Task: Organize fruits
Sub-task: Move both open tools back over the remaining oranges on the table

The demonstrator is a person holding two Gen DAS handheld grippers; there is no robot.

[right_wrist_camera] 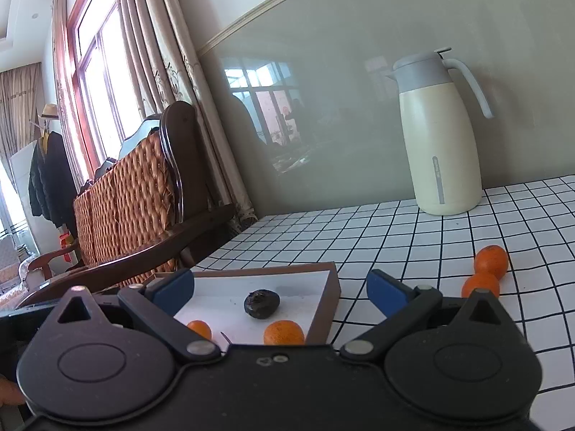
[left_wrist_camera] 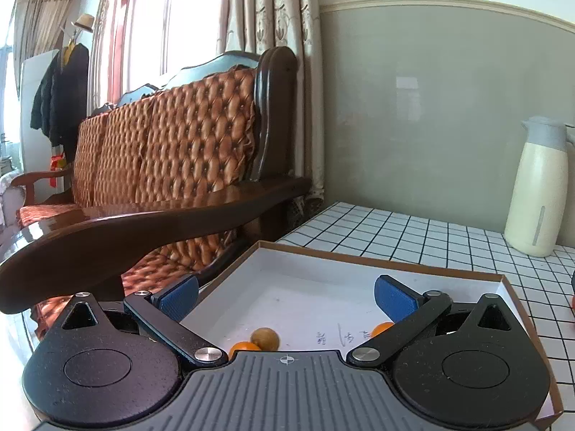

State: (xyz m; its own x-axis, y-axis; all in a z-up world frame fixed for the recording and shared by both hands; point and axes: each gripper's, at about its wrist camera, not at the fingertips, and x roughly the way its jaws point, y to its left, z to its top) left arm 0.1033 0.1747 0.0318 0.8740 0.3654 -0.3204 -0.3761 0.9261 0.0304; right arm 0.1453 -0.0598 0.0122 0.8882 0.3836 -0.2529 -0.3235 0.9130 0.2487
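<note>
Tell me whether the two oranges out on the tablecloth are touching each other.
Cannot tell. In the right wrist view the far orange and the near orange overlap with no visible gap, but one may just sit behind the other.

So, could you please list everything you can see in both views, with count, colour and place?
box: one, brown rim, white inside, at the table's near left.
oranges in box: two, orange, near edge.
round fruit: one, dark brown, mid-box.
oranges on table: two, orange, touching, right of the box.
thermos jug: one, cream with grey lid, by the wall.
table: white, black grid.
sofa: one, orange quilted cushions, dark wood, left.
curtains: beige, by the window.
coat: black, hanging, far left.
left claw: open over the box.
right claw: open, empty.
</note>
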